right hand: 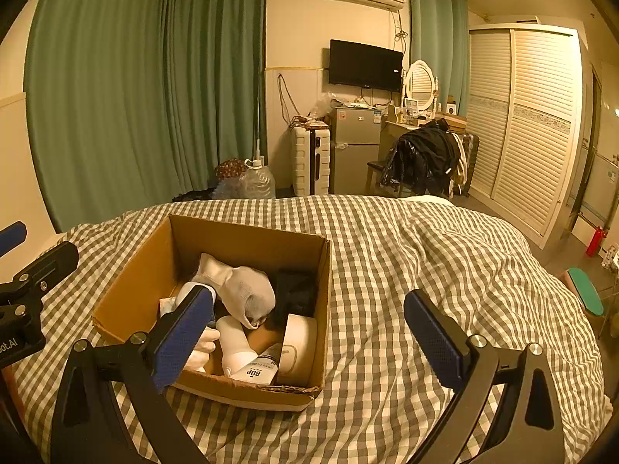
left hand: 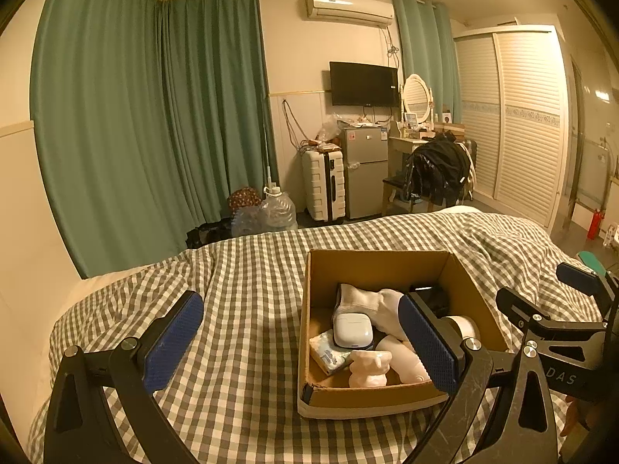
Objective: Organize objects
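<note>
A brown cardboard box (left hand: 379, 263) sits on the checked bedspread (left hand: 240, 290). It holds white socks (left hand: 371, 301), a white earbud case (left hand: 353, 330), a tissue pack (left hand: 329, 353), a pale figurine (left hand: 369, 369) and white bottles. My left gripper (left hand: 300, 342) is open and empty, with its right finger over the box's near side. In the right wrist view the box (right hand: 247, 236) shows the socks (right hand: 240, 290), a dark cloth (right hand: 296, 292) and a labelled bottle (right hand: 257, 371). My right gripper (right hand: 309, 340) is open and empty over the box's near right corner.
Beyond the bed stand a white suitcase (left hand: 323, 185), a small fridge (left hand: 365, 172), water jugs (left hand: 276, 208) and a chair with dark clothes (left hand: 435, 170). A louvred wardrobe (left hand: 514, 127) is at right. Green curtains (left hand: 135, 116) hang at left.
</note>
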`<act>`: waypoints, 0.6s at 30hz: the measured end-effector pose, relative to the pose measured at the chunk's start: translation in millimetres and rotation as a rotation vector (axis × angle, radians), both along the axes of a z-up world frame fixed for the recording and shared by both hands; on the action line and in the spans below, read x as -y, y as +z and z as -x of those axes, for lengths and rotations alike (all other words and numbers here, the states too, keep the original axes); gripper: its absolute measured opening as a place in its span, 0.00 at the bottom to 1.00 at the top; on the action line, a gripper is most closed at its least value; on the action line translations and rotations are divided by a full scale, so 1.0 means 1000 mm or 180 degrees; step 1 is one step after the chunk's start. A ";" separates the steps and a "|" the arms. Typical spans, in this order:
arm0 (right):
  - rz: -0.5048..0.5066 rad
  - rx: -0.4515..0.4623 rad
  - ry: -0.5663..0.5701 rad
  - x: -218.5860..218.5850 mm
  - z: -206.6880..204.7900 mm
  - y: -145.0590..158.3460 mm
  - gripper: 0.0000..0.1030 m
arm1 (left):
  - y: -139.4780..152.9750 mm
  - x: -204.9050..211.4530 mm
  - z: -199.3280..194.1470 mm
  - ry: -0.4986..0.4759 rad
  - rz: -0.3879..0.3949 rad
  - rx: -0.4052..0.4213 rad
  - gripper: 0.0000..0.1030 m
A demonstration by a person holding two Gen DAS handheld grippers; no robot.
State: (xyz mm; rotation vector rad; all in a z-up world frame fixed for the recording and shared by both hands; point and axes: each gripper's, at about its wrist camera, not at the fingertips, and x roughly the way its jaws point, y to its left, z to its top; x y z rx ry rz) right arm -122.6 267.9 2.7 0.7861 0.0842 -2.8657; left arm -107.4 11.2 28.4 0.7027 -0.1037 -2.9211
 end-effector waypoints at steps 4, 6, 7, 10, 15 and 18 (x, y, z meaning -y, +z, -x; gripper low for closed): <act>0.0006 -0.0004 -0.0001 -0.001 0.000 0.000 0.97 | -0.001 -0.001 0.001 0.0000 0.0011 0.0012 1.00; 0.0010 -0.0001 -0.0006 -0.001 0.001 0.001 0.97 | -0.002 -0.001 0.001 -0.0001 0.0013 0.0023 1.00; 0.0010 0.0000 -0.0009 -0.001 0.001 0.001 0.97 | -0.002 -0.001 0.001 -0.0003 0.0015 0.0027 1.00; 0.0005 0.0008 -0.0011 -0.001 0.001 0.000 0.97 | -0.003 -0.001 0.001 -0.0008 0.0018 0.0027 1.00; -0.0014 0.0030 0.0000 0.002 0.002 -0.001 0.97 | -0.003 -0.001 0.001 -0.0005 0.0010 0.0035 1.00; -0.0021 0.0037 0.0002 0.002 0.002 -0.002 0.97 | -0.003 -0.001 0.001 0.0004 0.0018 0.0038 1.00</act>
